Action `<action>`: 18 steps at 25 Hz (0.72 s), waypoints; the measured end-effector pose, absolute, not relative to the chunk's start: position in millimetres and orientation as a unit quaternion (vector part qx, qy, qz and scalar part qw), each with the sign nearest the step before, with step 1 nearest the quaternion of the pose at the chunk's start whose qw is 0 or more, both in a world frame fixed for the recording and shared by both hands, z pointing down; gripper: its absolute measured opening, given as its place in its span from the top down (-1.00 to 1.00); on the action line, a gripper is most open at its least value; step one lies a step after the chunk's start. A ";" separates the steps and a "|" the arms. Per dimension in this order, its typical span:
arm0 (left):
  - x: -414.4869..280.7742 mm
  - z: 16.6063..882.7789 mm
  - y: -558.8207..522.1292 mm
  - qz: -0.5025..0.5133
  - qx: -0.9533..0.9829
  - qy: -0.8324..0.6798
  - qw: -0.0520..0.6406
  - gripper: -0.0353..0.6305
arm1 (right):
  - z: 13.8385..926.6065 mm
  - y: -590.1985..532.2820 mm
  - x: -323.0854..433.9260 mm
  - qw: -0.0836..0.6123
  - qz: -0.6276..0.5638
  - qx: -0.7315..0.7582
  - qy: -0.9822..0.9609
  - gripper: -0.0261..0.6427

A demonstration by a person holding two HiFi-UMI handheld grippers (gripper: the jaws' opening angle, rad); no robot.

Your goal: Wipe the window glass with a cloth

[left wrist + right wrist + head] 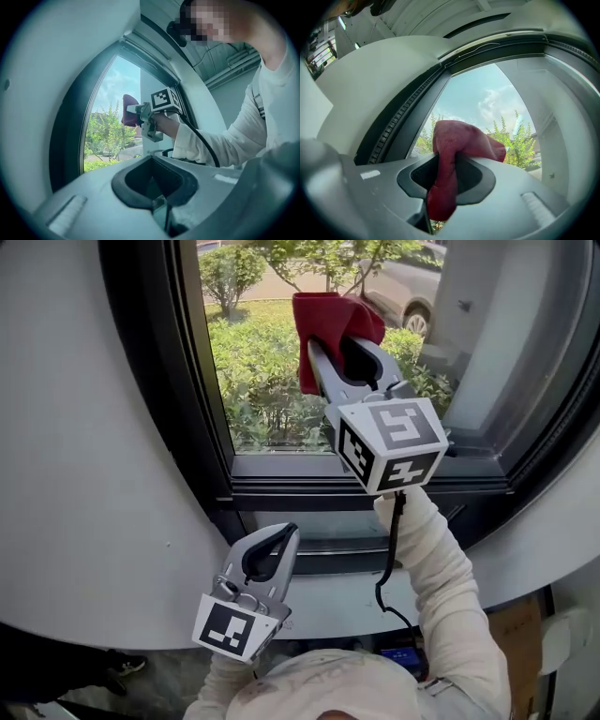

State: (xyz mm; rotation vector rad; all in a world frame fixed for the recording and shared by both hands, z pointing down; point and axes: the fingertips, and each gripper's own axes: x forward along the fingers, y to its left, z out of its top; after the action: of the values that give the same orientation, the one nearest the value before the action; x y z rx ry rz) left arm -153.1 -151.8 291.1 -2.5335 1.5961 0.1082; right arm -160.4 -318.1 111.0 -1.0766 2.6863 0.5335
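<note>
In the head view, the red cloth (pixel 334 311) is seen high on the window glass (pixel 267 381), in the upper middle of the pane and seemingly laid against it, though contact cannot be confirmed. It is bunched over the tips of the right gripper (pixel 342 345), which is raised well above the dark window frame (pixel 281 468). The left gripper (pixel 281 535) is held low, below the frame and well apart from the cloth, with its jaw tips brought together.

In the left gripper view, the jaws are shown pressed together with nothing between them. The cloth and the right gripper are seen at a distance against the glass.

In the right gripper view, a fold of the cloth is shown pinched between the closed jaws. A tail hangs down below the pinch and a wad bulges out beyond the tips.

The cloth is judged to be soft, light and limp, so it is likely to bunch or slip if only an edge is held. A hold across a thick fold, as seen here, is judged suitable. The glass is taken to be hard, smooth and breakable, so only the wad should be pressed to it.
</note>
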 end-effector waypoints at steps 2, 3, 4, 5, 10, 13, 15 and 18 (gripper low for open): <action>-158.1 292.5 -150.7 0.036 -0.843 0.532 0.070 0.89 | 111.1 -314.2 -175.6 0.098 0.185 -0.358 0.910 0.56; -159.5 292.1 -150.2 0.038 -0.844 0.531 0.072 0.89 | 111.9 -312.7 -182.0 0.096 0.189 -0.356 0.910 0.56; -160.3 291.8 -149.7 0.040 -0.844 0.529 0.075 0.89 | 113.5 -311.2 -187.6 0.093 0.192 -0.353 0.911 0.56; -160.5 291.6 -149.3 0.040 -0.845 0.528 0.076 0.89 | 116.0 -309.8 -192.4 0.090 0.194 -0.350 0.912 0.56; -160.2 296.2 -147.5 0.037 -0.845 0.529 0.071 0.89 | 143.0 -305.7 -205.9 0.069 0.195 -0.337 0.918 0.56; -157.5 300.0 -148.7 0.031 -0.844 0.532 0.063 0.89 | 166.7 -307.0 -205.2 0.055 0.185 -0.333 0.923 0.56; -153.2 300.9 -149.9 0.029 -0.844 0.531 0.062 0.89 | 179.3 -308.6 -202.0 0.046 0.188 -0.335 0.922 0.56; -142.6 299.3 -151.7 0.031 -0.846 0.528 0.065 0.89 | 186.3 -311.9 -189.5 0.036 0.198 -0.339 0.919 0.56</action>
State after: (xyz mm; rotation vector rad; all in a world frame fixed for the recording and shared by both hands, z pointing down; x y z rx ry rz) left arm -142.6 -151.7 299.3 -2.5539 1.5916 0.0943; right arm -189.5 -311.9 186.3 -1.0421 2.8230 0.6067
